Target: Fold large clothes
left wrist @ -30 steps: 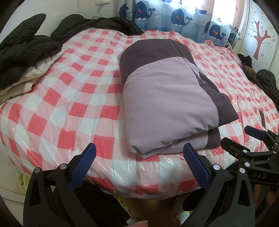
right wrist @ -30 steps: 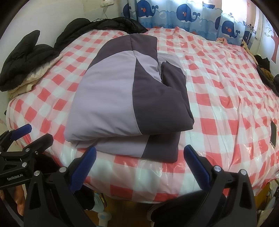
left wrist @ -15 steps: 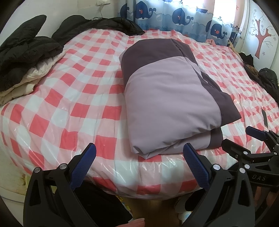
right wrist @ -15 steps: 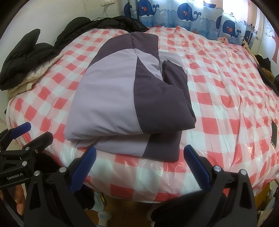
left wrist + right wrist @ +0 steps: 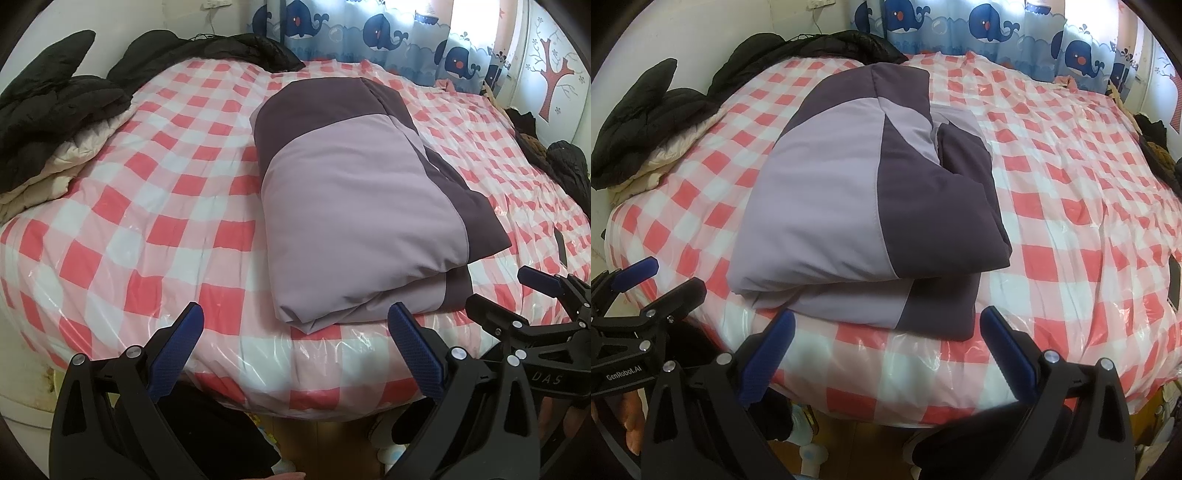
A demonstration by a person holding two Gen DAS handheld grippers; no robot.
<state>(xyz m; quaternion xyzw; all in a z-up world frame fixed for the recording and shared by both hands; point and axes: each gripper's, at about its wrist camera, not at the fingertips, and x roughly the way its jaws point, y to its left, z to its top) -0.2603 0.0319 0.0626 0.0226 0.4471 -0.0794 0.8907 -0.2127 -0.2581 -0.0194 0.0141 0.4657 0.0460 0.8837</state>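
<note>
On the checked bed [image 5: 147, 229], near its front edge, lies the folded jacket [image 5: 354, 206]. Left gripper [image 5: 295, 345] and right gripper [image 5: 886, 345] hang spread, empty. Its puffy top layer may, seemingly, spring open.

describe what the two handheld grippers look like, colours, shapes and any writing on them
Both match: the left gripper and right gripper have black, triangular cut-out plastic frames with silver screws, and long fingers lined with textured blue pads. The right gripper's side, seen from the left camera, reads "DAS"; the left gripper's side, seen from the right camera, reads "GenRobot.AI". No cables or sleeves show.
</note>
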